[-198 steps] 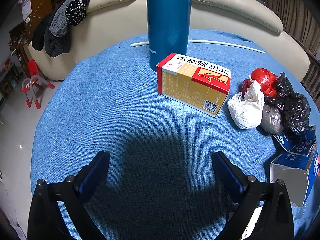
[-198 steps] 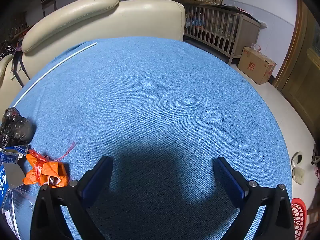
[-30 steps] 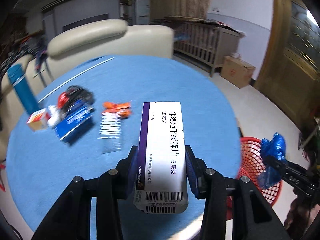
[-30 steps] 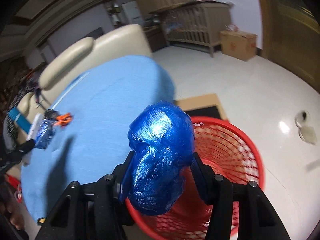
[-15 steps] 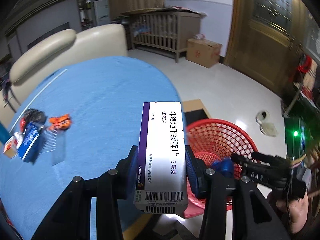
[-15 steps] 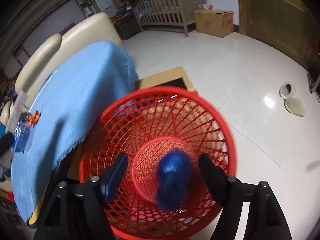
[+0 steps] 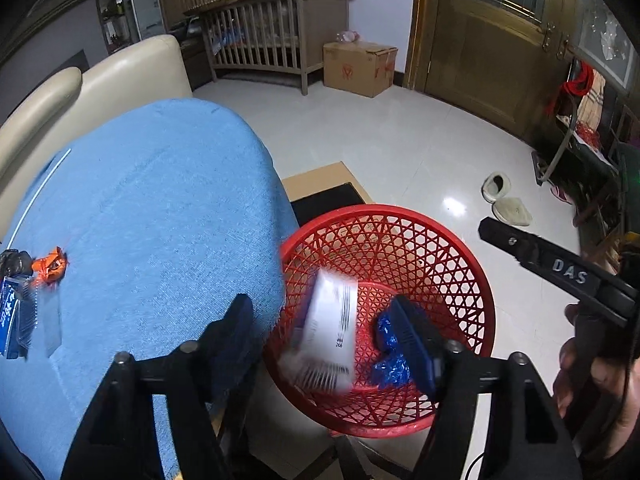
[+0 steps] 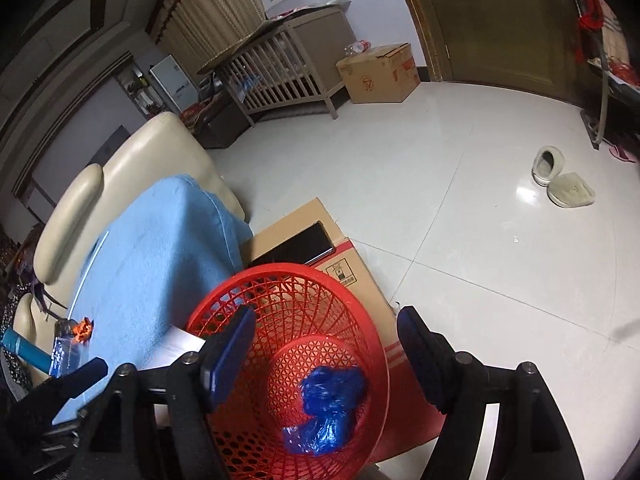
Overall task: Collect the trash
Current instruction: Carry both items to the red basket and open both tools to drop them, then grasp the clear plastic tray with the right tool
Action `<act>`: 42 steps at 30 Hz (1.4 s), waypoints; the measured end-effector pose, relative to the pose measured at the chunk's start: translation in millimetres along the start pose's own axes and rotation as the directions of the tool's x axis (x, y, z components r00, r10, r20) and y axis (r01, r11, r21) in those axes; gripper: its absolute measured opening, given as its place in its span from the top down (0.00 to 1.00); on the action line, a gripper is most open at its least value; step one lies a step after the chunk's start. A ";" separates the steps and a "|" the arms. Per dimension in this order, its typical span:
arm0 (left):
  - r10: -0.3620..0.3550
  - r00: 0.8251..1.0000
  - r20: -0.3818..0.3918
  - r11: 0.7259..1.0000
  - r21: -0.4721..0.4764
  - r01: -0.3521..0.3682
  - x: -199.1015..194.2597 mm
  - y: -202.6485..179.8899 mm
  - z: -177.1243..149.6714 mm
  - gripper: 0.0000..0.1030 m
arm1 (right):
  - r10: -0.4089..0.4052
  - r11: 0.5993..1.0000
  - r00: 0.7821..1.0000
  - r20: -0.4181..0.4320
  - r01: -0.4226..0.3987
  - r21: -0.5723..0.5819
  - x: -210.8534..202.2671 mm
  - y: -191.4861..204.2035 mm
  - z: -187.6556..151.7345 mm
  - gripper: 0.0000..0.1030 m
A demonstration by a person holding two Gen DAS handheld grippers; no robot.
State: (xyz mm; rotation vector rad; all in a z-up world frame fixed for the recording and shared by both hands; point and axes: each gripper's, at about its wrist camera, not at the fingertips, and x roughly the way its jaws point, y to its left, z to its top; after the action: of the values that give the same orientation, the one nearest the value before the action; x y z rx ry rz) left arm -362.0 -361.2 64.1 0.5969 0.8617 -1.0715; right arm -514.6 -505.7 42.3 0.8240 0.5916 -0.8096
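Note:
A red mesh basket (image 7: 460, 256) stands on the floor beside the blue-clothed table (image 7: 152, 216). My left gripper (image 7: 328, 336) is open above it, and a white medicine box (image 7: 332, 328), blurred, is dropping into the basket. A crumpled blue bag (image 7: 390, 364) lies on the basket's bottom. My right gripper (image 8: 326, 350) is open and empty above the basket (image 8: 352, 292), with the blue bag (image 8: 328, 412) below it. The white box's corner (image 8: 176, 346) shows at the basket's left rim. The right gripper's body shows in the left wrist view (image 7: 560, 272).
An orange wrapper (image 7: 50, 266), a black bag (image 7: 14, 262) and a blue packet (image 7: 10, 320) lie at the table's left. A cardboard box (image 8: 320, 248) stands behind the basket. Slippers (image 8: 560, 180), a crib (image 7: 272, 24) and a cream sofa (image 7: 92, 80) surround the area.
My left gripper has opened and let go of the white box, which falls into the basket. My right gripper has pulled up and back from the basket; the blue bag now rests inside.

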 end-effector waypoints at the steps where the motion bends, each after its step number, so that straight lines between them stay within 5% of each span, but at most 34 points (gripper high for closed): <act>1: -0.001 1.000 0.000 1.000 -0.004 0.001 0.3 1.4 0.0 0.30 | 0.001 1.000 1.000 0.000 -0.001 -0.001 0.4 -0.2 -0.3 0.26; 10: 0.039 0.999 0.027 0.985 -0.172 -0.034 -12.6 60.6 -6.6 0.29 | 0.027 0.998 0.998 -0.051 -0.029 -0.046 15.6 21.7 -11.0 0.26; 22: 0.151 0.988 0.046 0.914 -0.388 -0.122 -42.8 152.6 -58.6 0.29 | 0.051 0.985 0.993 -0.111 -0.068 -0.158 21.8 75.0 -27.3 0.26; 35: 0.311 0.950 0.016 0.775 -0.584 -0.244 -76.7 255.2 -134.3 0.29 | 0.114 0.902 0.971 -0.210 -0.190 -0.387 27.4 202.4 -64.9 0.26; 42: 0.351 0.936 -0.001 0.703 -0.660 -0.264 -92.4 293.6 -173.0 0.29 | 0.228 0.811 0.926 -0.300 -0.351 -0.468 35.6 304.3 -94.1 0.26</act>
State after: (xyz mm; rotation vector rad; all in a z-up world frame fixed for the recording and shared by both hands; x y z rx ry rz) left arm -164.0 -69.1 51.7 0.0635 0.9158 -0.4324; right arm -261.5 -314.3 87.1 0.4918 0.8210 -0.2420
